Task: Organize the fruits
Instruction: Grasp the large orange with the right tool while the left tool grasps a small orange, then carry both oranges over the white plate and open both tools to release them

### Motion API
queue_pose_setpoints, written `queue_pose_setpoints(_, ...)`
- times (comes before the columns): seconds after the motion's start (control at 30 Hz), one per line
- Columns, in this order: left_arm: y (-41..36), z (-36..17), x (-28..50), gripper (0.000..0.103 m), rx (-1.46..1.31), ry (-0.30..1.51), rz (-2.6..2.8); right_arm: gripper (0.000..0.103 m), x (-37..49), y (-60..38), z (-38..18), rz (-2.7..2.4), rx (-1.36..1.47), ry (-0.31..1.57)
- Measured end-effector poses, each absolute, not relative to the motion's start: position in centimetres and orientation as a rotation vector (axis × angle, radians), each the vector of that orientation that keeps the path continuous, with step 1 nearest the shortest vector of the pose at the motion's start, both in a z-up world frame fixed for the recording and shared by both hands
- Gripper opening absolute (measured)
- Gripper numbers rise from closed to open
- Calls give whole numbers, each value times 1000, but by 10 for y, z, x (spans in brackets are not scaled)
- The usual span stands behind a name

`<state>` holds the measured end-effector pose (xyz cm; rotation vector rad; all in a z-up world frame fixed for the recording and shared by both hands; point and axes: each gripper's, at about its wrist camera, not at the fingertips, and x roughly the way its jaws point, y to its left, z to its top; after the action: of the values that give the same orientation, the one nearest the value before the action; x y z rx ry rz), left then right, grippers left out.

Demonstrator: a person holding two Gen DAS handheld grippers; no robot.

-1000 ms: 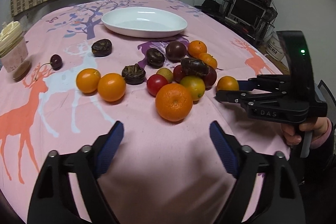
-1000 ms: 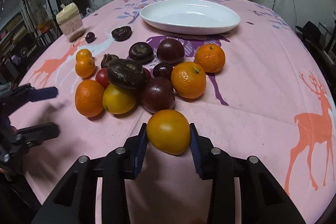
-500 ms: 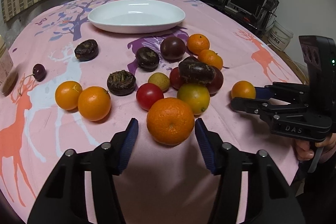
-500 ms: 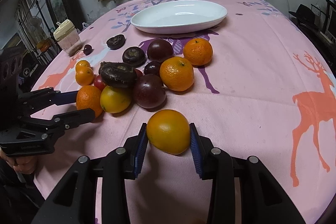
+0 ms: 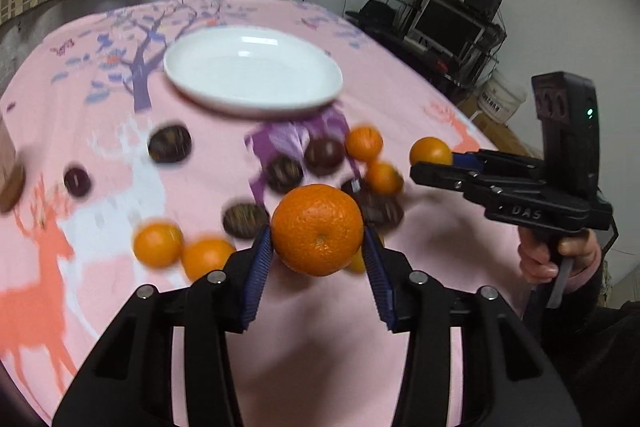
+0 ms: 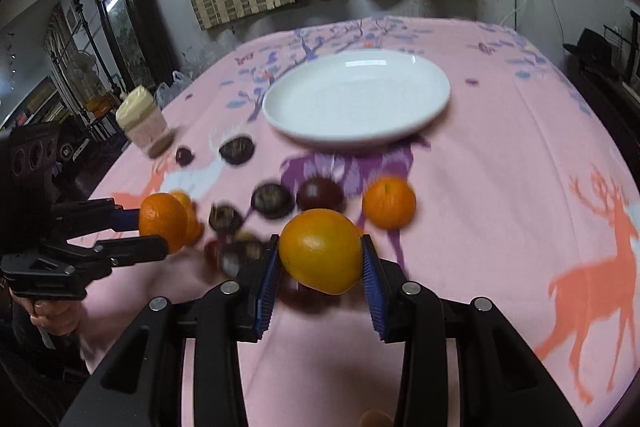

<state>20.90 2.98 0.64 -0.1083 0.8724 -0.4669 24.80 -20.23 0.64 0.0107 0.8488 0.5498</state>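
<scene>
My left gripper [image 5: 318,247], jaws just closed in, clamps a large orange [image 5: 317,229] clear above the pink tablecloth [image 5: 400,99]. My right gripper [image 6: 320,267] grips a yellow-orange fruit [image 6: 321,251], likewise lifted. Loose fruit [image 6: 389,202] lies blurred between us and the empty white plate [image 6: 436,99]; open cloth surrounds the plate
</scene>
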Motion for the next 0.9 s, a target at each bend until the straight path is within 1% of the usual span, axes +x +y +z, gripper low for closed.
queue_pose_setpoints(0.13, 37, 30, 276, 45, -93, 831, -395, 39, 310, -185, 20, 531, 20, 813)
queue_pose_setpoints(0.23, 36, 30, 337, 45, -121, 874, -364, 39, 367, -163, 14, 490, -40, 837)
queue_pose_setpoints(0.37, 27, 12, 406, 45, -122, 972, -306, 39, 422, -143, -4, 441, -97, 906)
queue_pose_setpoints(0.47, 21, -3, 432, 45, -89, 1026, -282, 39, 448, -135, -20, 440, -90, 975)
queue_pose_setpoints(0.6, 17, -26, 454, 45, -49, 1096, -237, 39, 459, -128, -34, 424, -119, 1008)
queue_pose_setpoints(0.7, 20, -30, 460, 46, -51, 1092, -229, 40, 459, -124, -40, 427, -145, 1019)
queue_pose_setpoints(0.8, 19, -22, 457, 55, -31, 1060, -214, 54, 452, -123, -36, 431, -172, 992)
queue_pose_setpoints(0.87, 21, -11, 449, 56, -22, 1036, -211, 55, 439, -127, -23, 430, -174, 952)
queue_pose_setpoints(0.9, 23, -3, 440, 65, -20, 1019, -210, 57, 431, -130, -16, 432, -175, 932)
